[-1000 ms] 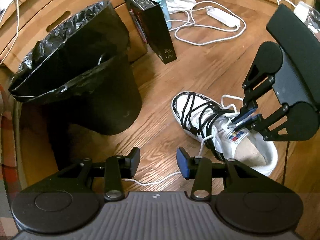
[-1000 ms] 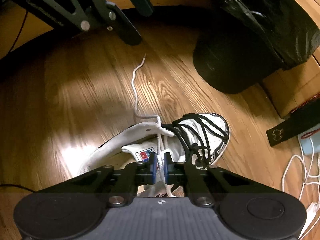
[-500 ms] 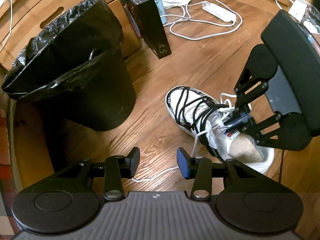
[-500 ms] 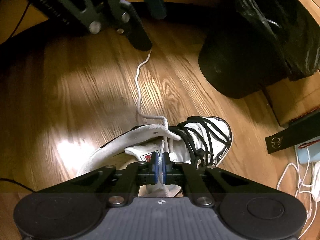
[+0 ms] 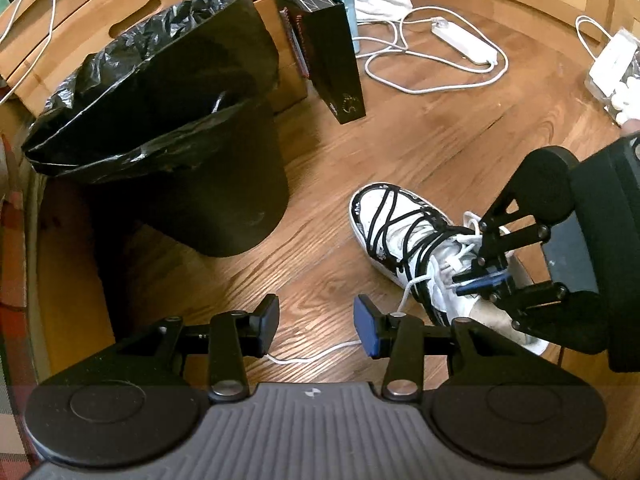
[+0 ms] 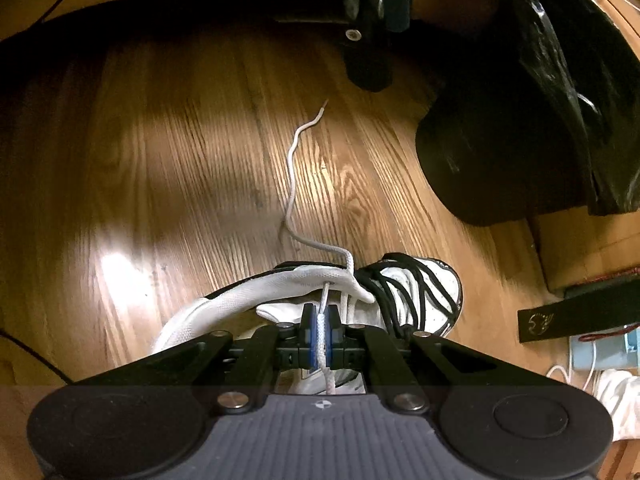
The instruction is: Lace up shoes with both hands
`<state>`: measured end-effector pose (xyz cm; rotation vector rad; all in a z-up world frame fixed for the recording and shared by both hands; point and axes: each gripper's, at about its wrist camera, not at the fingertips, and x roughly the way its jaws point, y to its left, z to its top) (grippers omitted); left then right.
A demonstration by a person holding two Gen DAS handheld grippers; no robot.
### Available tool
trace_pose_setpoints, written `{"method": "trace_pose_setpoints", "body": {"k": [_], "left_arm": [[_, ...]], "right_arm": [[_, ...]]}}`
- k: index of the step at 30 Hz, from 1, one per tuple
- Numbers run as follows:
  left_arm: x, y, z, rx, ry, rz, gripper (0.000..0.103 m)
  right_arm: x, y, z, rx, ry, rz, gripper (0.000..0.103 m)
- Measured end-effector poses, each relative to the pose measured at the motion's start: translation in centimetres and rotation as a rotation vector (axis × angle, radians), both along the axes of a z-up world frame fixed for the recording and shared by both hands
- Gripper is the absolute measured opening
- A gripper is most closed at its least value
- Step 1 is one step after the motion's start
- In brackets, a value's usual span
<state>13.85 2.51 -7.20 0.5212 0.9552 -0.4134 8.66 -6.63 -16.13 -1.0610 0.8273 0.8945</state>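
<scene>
Right gripper (image 6: pixel 321 334) drawn back clamping one lace (image 6: pixel 294 184), one shoe (image 5: pixel 404 236), left gripper (image 5: pixel 316 320) agape

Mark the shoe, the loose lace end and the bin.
shoe (image 5: pixel 384 216): left wrist view, on the toe.
loose lace end (image 6: pixel 294 152): right wrist view, on its floor stretch.
bin (image 5: pixel 224 200): left wrist view, on the side wall.

The brown wooden plank floor (image 5: pixel 440 128) looks smooth and glossy. The black plastic bin liner (image 5: pixel 132 92) is crinkled and shiny. The white woven cloth lace (image 6: pixel 294 168) looks matt.
</scene>
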Motion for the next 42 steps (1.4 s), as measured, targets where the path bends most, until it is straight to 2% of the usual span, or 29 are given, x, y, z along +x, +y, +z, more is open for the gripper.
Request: {"method": "trace_pose_setpoints", "body": {"k": [9, 15, 18, 25, 42], "left_arm": [[0.1, 0.1, 0.0, -0.002, -0.003, 0.004, 0.046], [0.1, 0.0, 0.1, 0.001, -0.005, 0.001, 0.046], [0.0, 0.0, 0.1, 0.003, -0.007, 0.000, 0.046], [-0.2, -0.3, 0.0, 0.017, -0.011, -0.011, 0.047], [0.0, -0.1, -0.1, 0.029, -0.010, -0.006, 0.049]], "right_arm": [[-0.2, 0.7, -0.2, -0.018, -0.030, 0.023, 0.004], [0.0, 0.6, 0.2, 0.008, -0.021, 0.000, 0.004], [-0.5, 0.5, 0.4, 0.008, -0.041, 0.033, 0.004], [-1.2, 0.9, -0.1, -0.045, -0.095, 0.085, 0.004], [-1.0, 1.2, -0.7, -0.095, -0.097, 0.081, 0.004]]}}
